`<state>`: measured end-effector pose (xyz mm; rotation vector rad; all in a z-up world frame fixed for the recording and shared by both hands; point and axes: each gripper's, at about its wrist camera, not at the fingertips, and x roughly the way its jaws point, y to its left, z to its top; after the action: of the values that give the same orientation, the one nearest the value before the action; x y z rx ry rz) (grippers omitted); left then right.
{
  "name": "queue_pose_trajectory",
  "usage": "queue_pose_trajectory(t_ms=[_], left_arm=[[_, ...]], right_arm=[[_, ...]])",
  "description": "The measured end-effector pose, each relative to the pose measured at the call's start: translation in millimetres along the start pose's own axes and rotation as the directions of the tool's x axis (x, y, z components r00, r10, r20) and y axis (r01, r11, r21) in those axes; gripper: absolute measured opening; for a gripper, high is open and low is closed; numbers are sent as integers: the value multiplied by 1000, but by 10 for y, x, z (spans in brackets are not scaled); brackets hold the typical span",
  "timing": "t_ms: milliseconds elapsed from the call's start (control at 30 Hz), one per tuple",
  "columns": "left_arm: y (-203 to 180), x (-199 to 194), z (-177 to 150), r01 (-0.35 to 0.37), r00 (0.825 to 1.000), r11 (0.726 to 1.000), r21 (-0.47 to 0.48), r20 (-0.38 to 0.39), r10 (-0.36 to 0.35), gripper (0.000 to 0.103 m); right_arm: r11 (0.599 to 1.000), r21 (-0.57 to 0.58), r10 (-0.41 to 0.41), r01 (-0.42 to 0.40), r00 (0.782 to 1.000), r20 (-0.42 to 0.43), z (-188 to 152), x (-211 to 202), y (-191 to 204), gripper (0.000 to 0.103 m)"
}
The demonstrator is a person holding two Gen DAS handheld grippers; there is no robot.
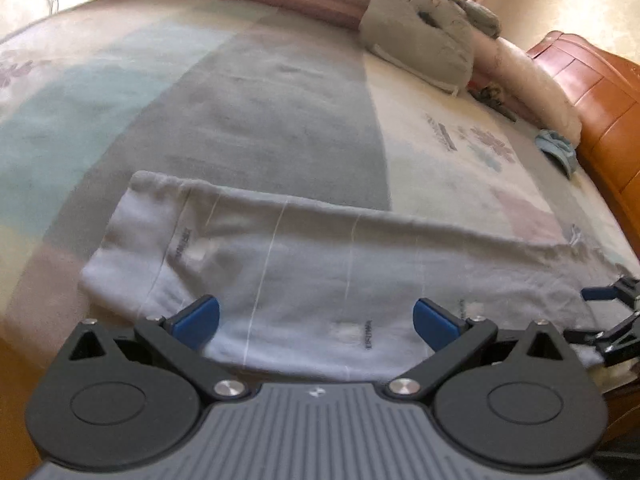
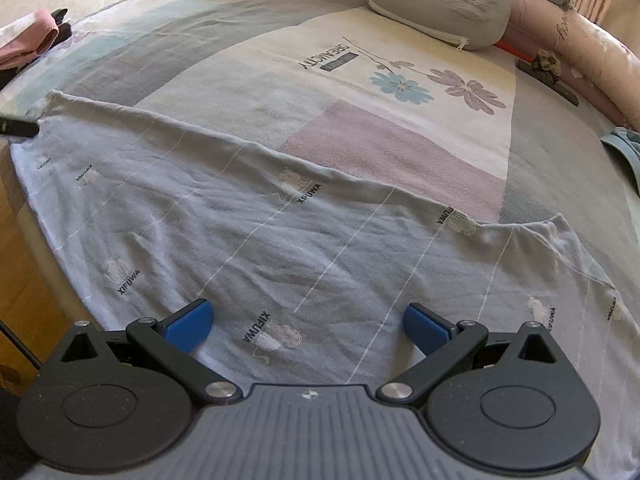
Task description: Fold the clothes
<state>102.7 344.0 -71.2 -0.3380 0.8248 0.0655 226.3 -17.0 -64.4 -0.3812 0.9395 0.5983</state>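
A big bed with a patchwork sheet (image 2: 380,148) of grey, cream and pink blocks has a pale grey garment (image 2: 224,236) with thin white lines and little "XIFUWA" prints spread flat along its near edge. The left gripper (image 1: 316,322) and right gripper (image 2: 308,326) both hang over that cloth with blue-tipped jaws spread wide and nothing pinched, the fabric lying right under and between the tips.

Before us: a bed (image 2: 400,140) under a patchwork sheet with printed flowers. On it we count a pale striped garment (image 2: 280,248) spread flat, a grey cushion (image 2: 440,0), rolled pink bedding (image 2: 592,64) and a small blue cloth (image 1: 558,150).
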Motion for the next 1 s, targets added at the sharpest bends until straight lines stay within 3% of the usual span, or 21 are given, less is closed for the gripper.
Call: queue_pose_trajectory(t_ms=[267, 433, 600, 700, 833, 900, 1000], left_arm=[[-58, -101, -34, 28, 999, 998, -56, 25, -27, 102], [-40, -169, -64, 5, 999, 997, -73, 34, -2, 102], [73, -380, -47, -39, 994, 993, -109, 96, 49, 102], [174, -478, -64, -71, 989, 987, -148, 120, 89, 102], [346, -593, -63, -83, 984, 971, -223, 135, 115, 102], [378, -632, -40, -107, 983, 970, -216, 122, 136, 102], [422, -678, -33, -155, 978, 968, -199, 110, 179, 102]], right_arm=[[999, -46, 16, -17, 1000, -15, 137, -26, 57, 103], [993, -57, 103, -101, 994, 38, 399, -107, 107, 103], [967, -138, 223, -212, 972, 71, 816, -54, 314, 103], [930, -275, 272, -243, 959, 76, 1061, 24, 657, 103], [845, -483, 314, -229, 944, 103, 1238, 134, 1247, 103], [792, -569, 326, -220, 941, 90, 1285, 203, 1545, 103], [684, -687, 405, -244, 911, 79, 1296, 180, 1927, 103]])
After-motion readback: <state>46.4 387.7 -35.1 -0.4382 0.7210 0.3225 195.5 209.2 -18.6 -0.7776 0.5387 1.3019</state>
